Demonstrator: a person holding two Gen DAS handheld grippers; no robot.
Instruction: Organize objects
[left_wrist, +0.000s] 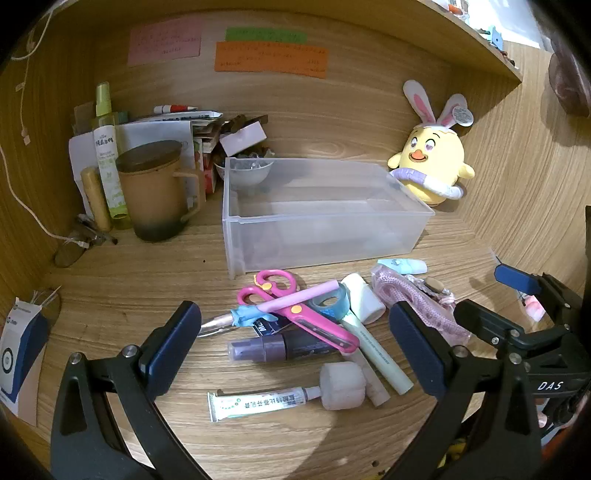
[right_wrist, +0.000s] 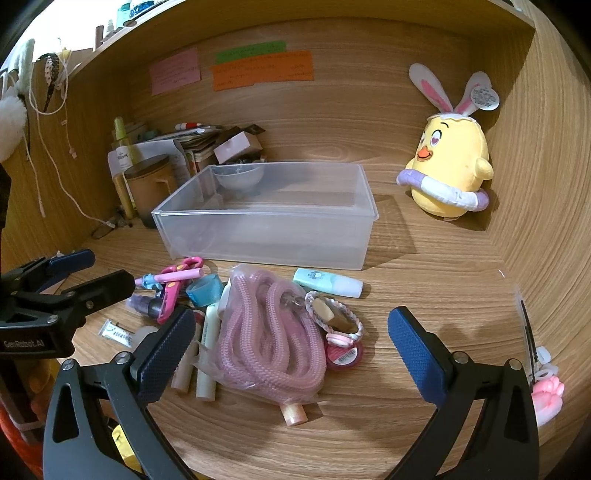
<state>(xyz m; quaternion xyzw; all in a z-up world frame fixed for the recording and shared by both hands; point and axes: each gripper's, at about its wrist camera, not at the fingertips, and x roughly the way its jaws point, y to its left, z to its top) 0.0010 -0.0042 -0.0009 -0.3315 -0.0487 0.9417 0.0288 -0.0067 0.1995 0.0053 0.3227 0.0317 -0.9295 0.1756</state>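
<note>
2 tools, left tool (left_wrist: 295, 343) and right tool (right_wrist: 291, 347), hover spread wide over clutter (left_wrist: 306, 325).

Warm dim light, soft shadows, fisheye-warped edges.

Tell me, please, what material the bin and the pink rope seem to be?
Bin: probably plastic, translucent and frosted; the desk grain shows dimly through its walls. Pink rope: looks like braided fabric cord, with a woven texture, inside a clear glossy bag.
</note>
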